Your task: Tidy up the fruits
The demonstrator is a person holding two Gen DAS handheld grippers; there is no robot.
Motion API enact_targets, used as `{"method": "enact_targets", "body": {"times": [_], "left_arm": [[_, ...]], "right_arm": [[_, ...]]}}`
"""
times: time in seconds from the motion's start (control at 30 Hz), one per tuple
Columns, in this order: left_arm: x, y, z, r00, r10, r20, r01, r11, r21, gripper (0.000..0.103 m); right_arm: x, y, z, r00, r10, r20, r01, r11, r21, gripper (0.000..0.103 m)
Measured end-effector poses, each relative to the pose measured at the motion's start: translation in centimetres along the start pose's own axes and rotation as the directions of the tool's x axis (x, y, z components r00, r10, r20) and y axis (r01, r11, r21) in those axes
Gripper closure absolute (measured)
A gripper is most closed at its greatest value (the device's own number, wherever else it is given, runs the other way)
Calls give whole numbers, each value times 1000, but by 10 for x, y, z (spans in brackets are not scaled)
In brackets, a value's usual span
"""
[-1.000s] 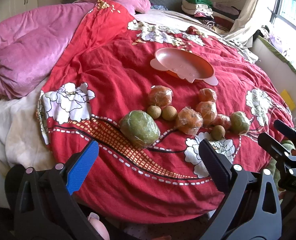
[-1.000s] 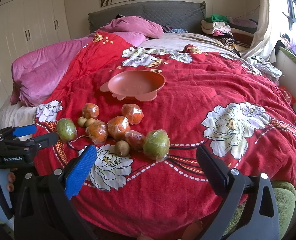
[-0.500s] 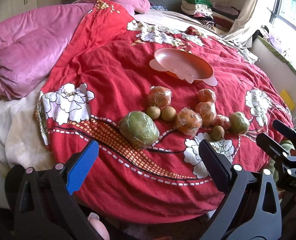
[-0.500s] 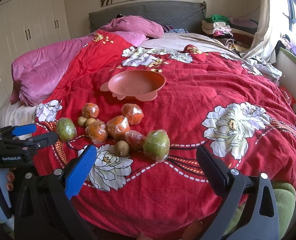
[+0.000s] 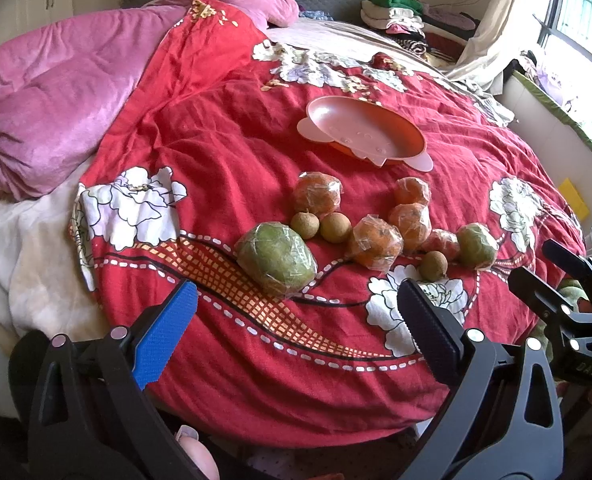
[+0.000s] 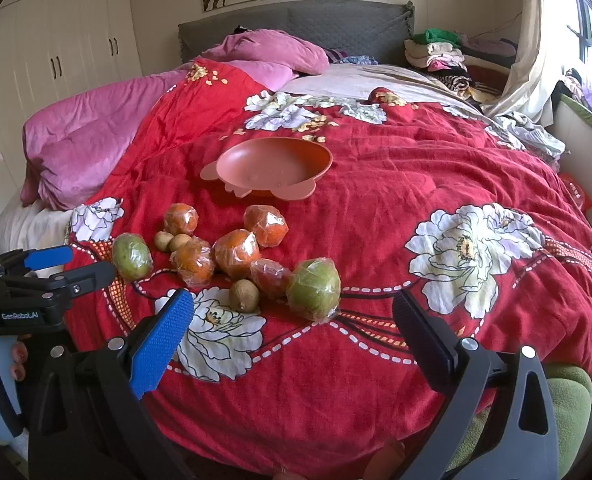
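Both tools sit low at the frame bottoms, bodies cut off by the edge. Left tool (image 5: 296, 320) has its jaws spread wide w/ nothing between them; right tool (image 6: 292, 320) is the same, wide apart and empty. In the right wrist view the left tool shows again at the left edge, partly cropped, w/ fingertips (image 6: 16, 362) of the hand on it just visible behind.

Fruit lies in a loose cluster on the red floral bedspread (image 5: 216, 152), center of the left wrist view – most pieces in clear wrap, so skins are hard to read. Large green fruit (image 5: 276, 258) is nearest the left tool, long axis running lower left to upper right. Smaller green fruit (image 5: 475, 245) sits at the cluster's right end. Between them: wrapped orange fruits (image 5: 373, 242), one (image 5: 317, 193) set further up, and small brown round fruits (image 5: 305, 225) (unwrapped, two touching side by side, a third (image 5: 433, 266) lower right). A reddish wrapped piece (image 5: 439, 242) is partly hidden behind its neighbours – can't tell what kind.

Pink bowl (image 5: 327, 118) rests further up the bed, empty, tilted toward the camera, long axis left to right, well apart from the fruit. Pink quilt (image 5: 56, 92) fills the upper left.
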State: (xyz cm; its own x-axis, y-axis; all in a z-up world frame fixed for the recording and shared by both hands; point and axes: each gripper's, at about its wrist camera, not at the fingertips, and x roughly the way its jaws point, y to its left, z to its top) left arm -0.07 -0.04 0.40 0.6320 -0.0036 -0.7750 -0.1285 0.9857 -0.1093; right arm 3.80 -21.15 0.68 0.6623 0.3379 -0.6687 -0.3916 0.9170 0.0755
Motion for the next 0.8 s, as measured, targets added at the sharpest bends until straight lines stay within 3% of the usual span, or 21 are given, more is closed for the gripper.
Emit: {"method": "enact_targets", "body": {"times": [0.8], "left_arm": [[-2,-7,0,1000,1,-2,-1,1000,2,9]], "right_arm": [[1,-3,0,1000,0,0,0,1000,0,4]]}}
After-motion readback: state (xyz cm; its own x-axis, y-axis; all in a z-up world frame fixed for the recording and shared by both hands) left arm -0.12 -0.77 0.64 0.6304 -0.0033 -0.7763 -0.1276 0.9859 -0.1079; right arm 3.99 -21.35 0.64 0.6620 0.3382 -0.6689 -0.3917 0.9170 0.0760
